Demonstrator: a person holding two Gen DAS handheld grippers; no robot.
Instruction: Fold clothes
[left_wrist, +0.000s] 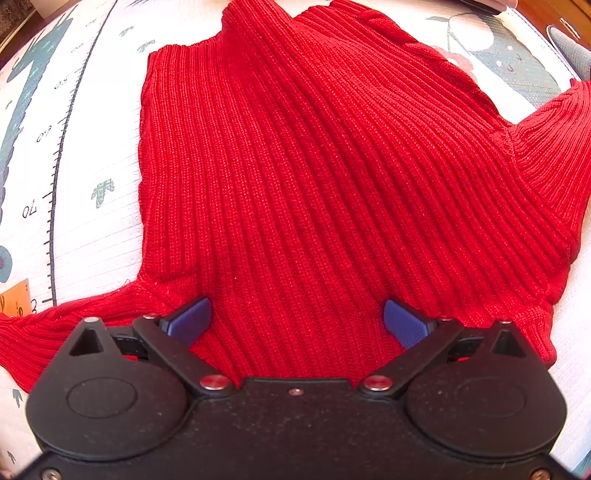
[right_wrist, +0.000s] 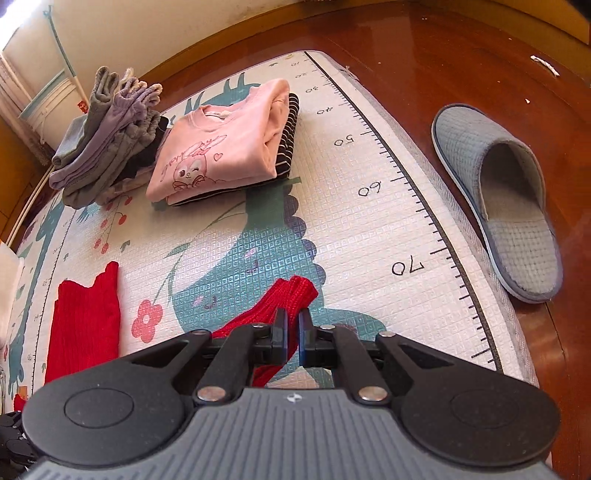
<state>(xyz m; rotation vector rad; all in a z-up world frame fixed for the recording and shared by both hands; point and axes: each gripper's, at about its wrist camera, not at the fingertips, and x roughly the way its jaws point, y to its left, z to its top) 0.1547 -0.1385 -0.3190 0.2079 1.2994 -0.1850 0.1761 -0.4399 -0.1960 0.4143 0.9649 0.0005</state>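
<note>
Play mat (right_wrist: 369, 206), red sweater (left_wrist: 314, 177) lengthwise, hem far

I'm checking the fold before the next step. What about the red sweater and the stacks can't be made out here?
- Red sweater, left wrist view: near edge hidden under the open left gripper; right sleeve cut off by the frame.
- Right wrist view: right gripper, shut on a red sleeve, hides how far the sleeve runs back.
- Pink top covers the striped garment.

— The sweater (left_wrist: 314, 177)?
— Red ribbed knit, matt; the mat (right_wrist: 369, 206) looks like embossed foam in small squares.
— And the floor (right_wrist: 461, 62)?
— Glossy brown wood; the slipper (right_wrist: 517, 236) is quilted cloth; the folded pink top (right_wrist: 218, 147) is soft, smooth cloth.
</note>
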